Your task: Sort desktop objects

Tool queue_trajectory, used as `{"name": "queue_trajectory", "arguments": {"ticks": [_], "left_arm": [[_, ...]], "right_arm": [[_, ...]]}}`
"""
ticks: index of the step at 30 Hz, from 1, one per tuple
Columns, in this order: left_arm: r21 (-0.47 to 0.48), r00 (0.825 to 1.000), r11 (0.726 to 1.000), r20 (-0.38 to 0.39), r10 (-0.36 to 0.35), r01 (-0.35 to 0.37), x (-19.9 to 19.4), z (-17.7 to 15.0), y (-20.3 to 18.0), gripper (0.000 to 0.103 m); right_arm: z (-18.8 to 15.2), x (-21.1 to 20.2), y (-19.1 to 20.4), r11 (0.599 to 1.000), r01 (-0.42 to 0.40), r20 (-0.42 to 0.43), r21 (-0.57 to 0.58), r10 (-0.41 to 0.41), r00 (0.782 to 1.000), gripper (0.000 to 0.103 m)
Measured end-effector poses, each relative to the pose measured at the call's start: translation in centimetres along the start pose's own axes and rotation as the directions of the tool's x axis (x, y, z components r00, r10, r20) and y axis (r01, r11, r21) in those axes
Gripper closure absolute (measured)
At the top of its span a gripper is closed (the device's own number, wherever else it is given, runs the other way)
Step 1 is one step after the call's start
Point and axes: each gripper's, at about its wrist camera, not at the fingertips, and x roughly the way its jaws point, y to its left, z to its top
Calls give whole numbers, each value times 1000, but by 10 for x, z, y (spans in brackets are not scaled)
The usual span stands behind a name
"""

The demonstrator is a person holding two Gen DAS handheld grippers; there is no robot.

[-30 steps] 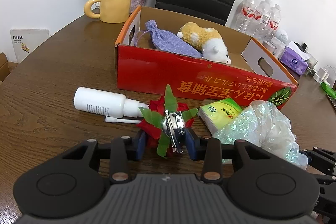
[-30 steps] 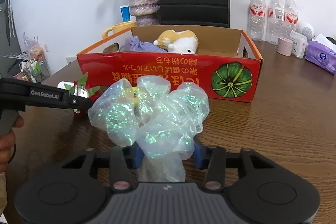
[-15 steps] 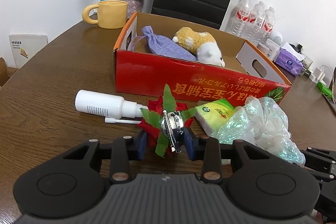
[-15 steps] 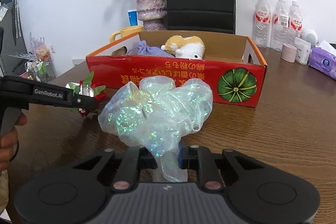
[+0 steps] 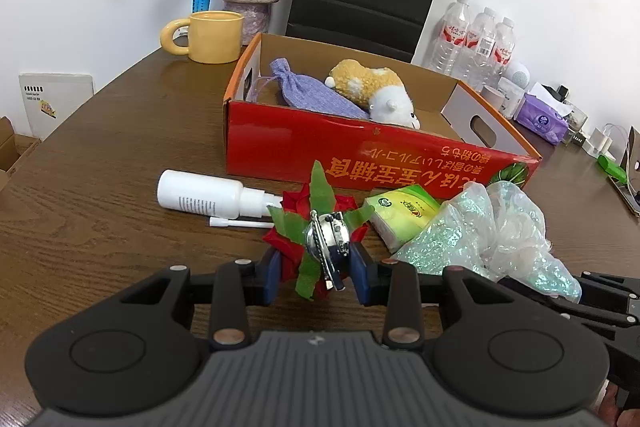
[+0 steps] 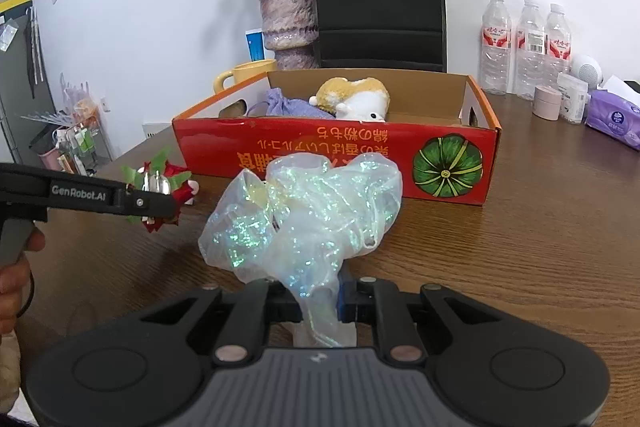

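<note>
Brown wooden table [image 5: 100, 155], white wall behind. Nearest, left gripper [image 5: 316, 269] pinching a red flower clip [image 5: 316, 223], lifted off the wood; right gripper [image 6: 318, 303] clamped on a shimmery plastic bag [image 6: 304, 211]. Just beyond, tissue pack [image 5: 404, 211] and white bottle [image 5: 200, 193] lying flat. Farther back, red box [image 5: 360, 151] holding plush toy [image 5: 376, 91] and purple pouch [image 5: 312, 95].

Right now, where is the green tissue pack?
Left wrist view: the green tissue pack lies on the table before the red box, between the red flower and iridescent bag.
</note>
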Motion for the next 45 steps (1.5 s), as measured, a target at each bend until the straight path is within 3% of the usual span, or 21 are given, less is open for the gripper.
{"name": "queue_trajectory", "arguments": {"ticks": [23, 35, 45], "left_arm": [[38, 996, 998, 76, -47, 45, -41, 5, -5, 67], [54, 986, 996, 147, -81, 74, -51, 37, -12, 67], [66, 973, 995, 217, -83, 70, -45, 82, -25, 67]], "right_arm": [[21, -48, -5, 999, -26, 126, 26, 23, 992, 91], [56, -62, -13, 1000, 6, 216, 12, -9, 976, 91], [108, -51, -31, 999, 52, 275, 10, -53, 960, 91]]}}
